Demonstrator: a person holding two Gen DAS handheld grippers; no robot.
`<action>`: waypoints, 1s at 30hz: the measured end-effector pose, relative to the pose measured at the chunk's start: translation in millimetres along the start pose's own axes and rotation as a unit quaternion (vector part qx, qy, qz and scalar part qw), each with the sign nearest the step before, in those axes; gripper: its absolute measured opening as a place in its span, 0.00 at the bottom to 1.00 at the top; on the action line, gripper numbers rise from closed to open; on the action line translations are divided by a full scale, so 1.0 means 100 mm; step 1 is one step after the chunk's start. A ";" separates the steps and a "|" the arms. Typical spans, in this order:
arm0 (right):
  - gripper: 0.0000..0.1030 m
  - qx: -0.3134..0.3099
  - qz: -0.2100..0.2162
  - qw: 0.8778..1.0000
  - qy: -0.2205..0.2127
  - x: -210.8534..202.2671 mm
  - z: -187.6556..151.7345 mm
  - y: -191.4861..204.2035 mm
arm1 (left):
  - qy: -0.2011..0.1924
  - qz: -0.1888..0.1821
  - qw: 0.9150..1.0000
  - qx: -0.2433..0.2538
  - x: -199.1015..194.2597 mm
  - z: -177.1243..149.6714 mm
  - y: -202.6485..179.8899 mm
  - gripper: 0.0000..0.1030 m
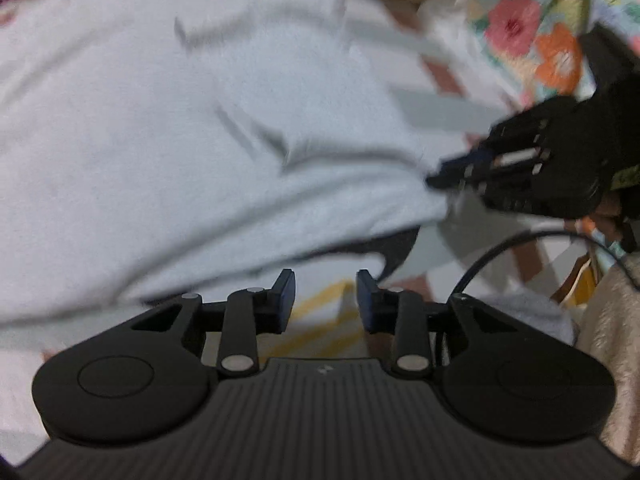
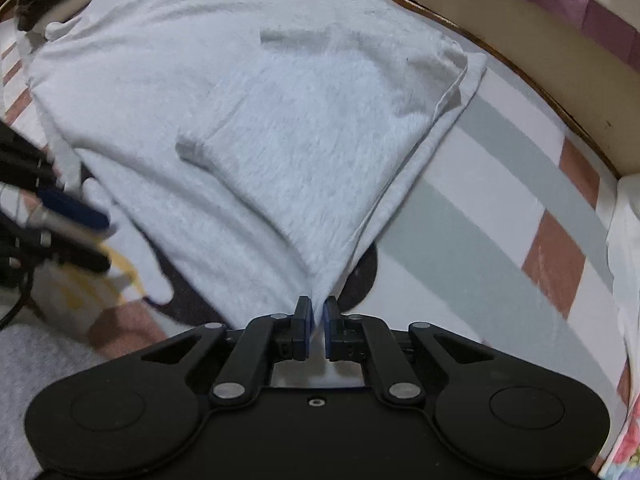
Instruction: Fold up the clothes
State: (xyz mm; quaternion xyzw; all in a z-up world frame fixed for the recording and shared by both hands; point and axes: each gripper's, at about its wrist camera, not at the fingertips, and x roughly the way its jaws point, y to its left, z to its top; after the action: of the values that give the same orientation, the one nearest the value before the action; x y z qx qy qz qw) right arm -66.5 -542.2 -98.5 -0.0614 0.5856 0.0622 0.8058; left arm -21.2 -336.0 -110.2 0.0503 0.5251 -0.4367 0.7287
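- Shirt (image 2: 240,128), pale grey, is lying spread on a striped bed (image 2: 500,200), stretching ahead of both sets of jaws.
- Right gripper (image 2: 316,320) is pinching a corner of it, jaws narrow with cloth between them.
- Left gripper (image 1: 325,300) is hovering part-open and empty, hem just ahead.
- Folding seems to be starting; next, the left likely needs its own corner.
- Blur is smearing the left view; the shirt's far edge is running out of frame.

Striped bedsheet (image 2: 480,208) in grey, white, brown; floral fabric (image 1: 532,32) beside it; tan headboard (image 2: 520,40) behind.
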 end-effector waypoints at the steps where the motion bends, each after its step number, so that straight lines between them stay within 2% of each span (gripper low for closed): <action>1: 0.14 0.010 0.000 1.000 -0.013 -0.07 -0.01 -0.03 | -0.025 -0.002 1.000 -0.001 -0.05 0.03 0.00 0.47; 2: 0.21 0.020 -0.001 0.999 -0.026 -0.13 -0.02 -0.07 | -0.047 -0.002 0.999 -0.005 -0.09 0.07 0.00 0.49; 3: 0.23 0.037 0.002 0.998 -0.043 -0.21 -0.02 -0.12 | -0.069 0.002 0.998 -0.009 -0.10 0.12 -0.01 0.53; 5: 0.29 0.098 0.013 0.991 -0.094 -0.35 0.01 -0.31 | -0.113 0.023 0.993 -0.015 -0.10 0.24 -0.01 0.54; 8: 0.41 0.180 0.006 0.970 -0.163 -0.44 0.10 -0.57 | -0.171 0.081 0.982 -0.002 0.03 0.43 -0.03 0.54; 11: 0.42 0.214 -0.030 0.957 -0.193 -0.39 0.21 -0.76 | -0.207 0.132 0.969 0.016 0.18 0.65 -0.01 0.54; 13: 0.42 0.261 -0.022 0.942 -0.210 -0.32 0.27 -0.93 | -0.210 0.146 0.967 0.023 0.28 0.84 0.04 0.55; 16: 0.42 0.353 0.048 0.900 -0.252 -0.24 0.33 -1.21 | -0.192 0.161 0.968 0.022 0.41 1.05 0.25 0.59; 18: 0.43 0.383 0.090 0.879 -0.271 -0.15 0.42 -1.34 | -0.186 0.168 0.968 0.019 0.51 1.13 0.37 0.61; 19: 0.43 0.398 0.107 0.870 -0.272 -0.08 0.48 -1.42 | -0.184 0.169 0.968 0.018 0.56 1.16 0.44 0.61; 21: 0.44 0.426 0.115 0.856 -0.270 0.06 0.59 -1.55 | -0.189 0.177 0.966 0.022 0.62 1.18 0.53 0.61; 23: 0.49 0.430 0.086 0.858 -0.266 0.14 0.69 -1.60 | -0.179 0.174 0.968 0.035 0.69 1.19 0.59 0.61; 25: 0.49 0.421 0.067 0.871 -0.246 0.26 0.78 -1.64 | -0.164 0.155 0.973 0.042 0.74 1.20 0.66 0.61; 28: 0.49 0.400 0.103 0.886 -0.209 0.49 0.89 -1.62 | -0.162 0.124 0.978 0.034 0.75 1.18 0.73 0.63; 30: 0.50 0.381 0.123 0.898 -0.181 0.65 0.98 -1.58 | -0.182 0.126 0.975 0.029 0.73 1.14 0.74 0.61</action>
State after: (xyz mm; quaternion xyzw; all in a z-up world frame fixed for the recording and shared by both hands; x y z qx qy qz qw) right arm 71.8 -678.9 -125.8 0.3353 0.4114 -0.0571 0.8456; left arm 116.9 -394.4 -147.4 0.0573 0.3603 -0.3583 0.8594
